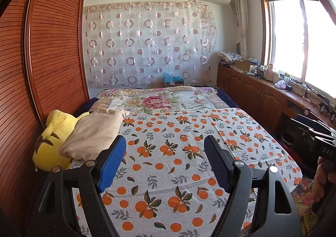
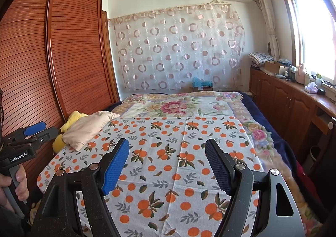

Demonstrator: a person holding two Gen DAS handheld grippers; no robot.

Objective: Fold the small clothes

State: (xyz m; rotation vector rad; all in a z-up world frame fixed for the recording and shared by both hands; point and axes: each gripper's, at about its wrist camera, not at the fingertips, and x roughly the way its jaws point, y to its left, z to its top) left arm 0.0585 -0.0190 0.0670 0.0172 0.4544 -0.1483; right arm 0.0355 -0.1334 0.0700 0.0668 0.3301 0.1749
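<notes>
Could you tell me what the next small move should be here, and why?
Probably swing the left hand-held gripper left toward the beige garment and take its near edge. Both hand-held grippers are open and empty above the orange-print cloth, and the garment lies bunched against the yellow plush.

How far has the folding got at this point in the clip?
Not started, it seems. Done: nothing visibly folded. In hand: nothing; the left gripper and right gripper are both open above the orange-print sheet. Left: the beige cloth, bunched against the yellow plush at the bed's left edge, untouched.
</notes>
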